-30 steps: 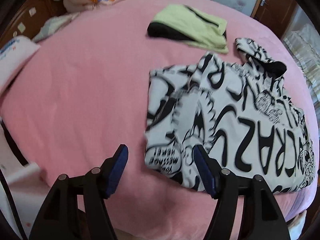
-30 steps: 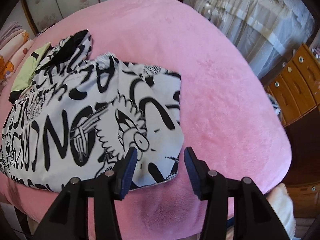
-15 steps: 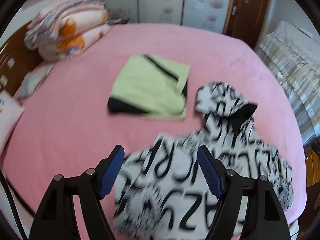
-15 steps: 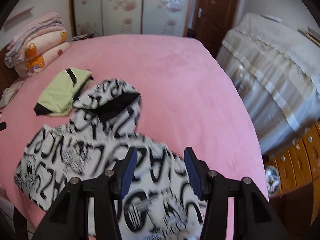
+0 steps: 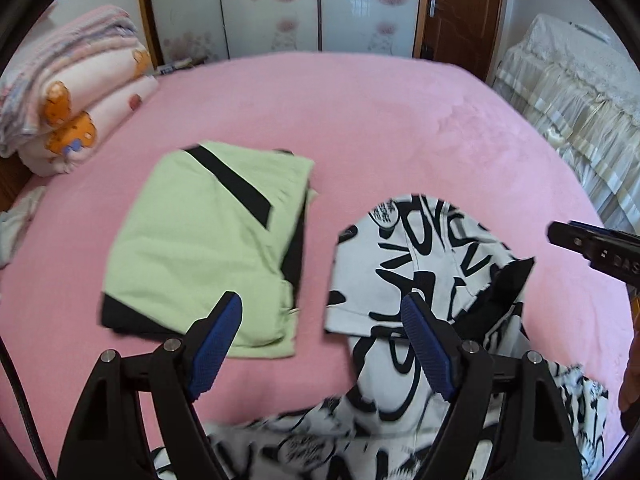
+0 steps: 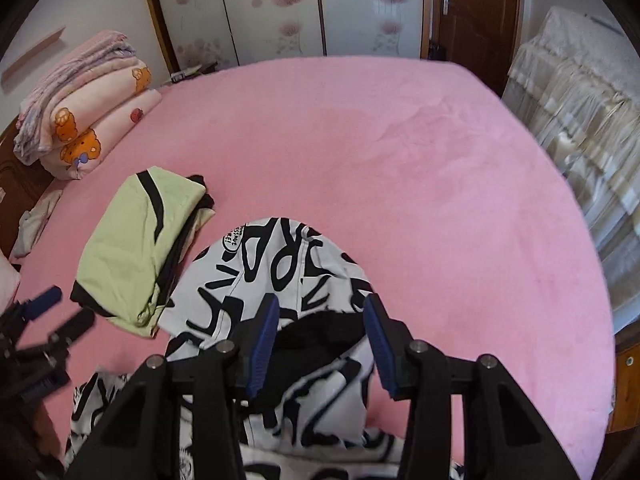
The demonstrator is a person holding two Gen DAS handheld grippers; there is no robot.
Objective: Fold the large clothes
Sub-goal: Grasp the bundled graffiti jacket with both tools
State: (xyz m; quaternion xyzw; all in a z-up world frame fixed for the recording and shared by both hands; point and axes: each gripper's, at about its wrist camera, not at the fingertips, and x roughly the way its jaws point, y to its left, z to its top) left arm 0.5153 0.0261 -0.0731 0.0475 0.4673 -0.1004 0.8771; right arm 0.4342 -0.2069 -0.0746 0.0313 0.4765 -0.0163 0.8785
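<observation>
At nine o'clock, the folded green garment (image 5: 208, 248) rests on the pink bed (image 5: 360, 128). The left gripper (image 5: 322, 344) has been opening; its fingers stand wide, empty. The printed hoodie (image 6: 280, 272) lies at six o'clock, hood pointing twelve: soft, light, floppy, best pinched at the hood's edge. The right gripper (image 6: 320, 344), just narrowing, holds nothing. Bare bed spreads towards two o'clock.

Big black lettering covers the hoodie (image 6: 280, 276) — unreadable, save a speech bubble ending "HERE!"; nothing else legible.
</observation>
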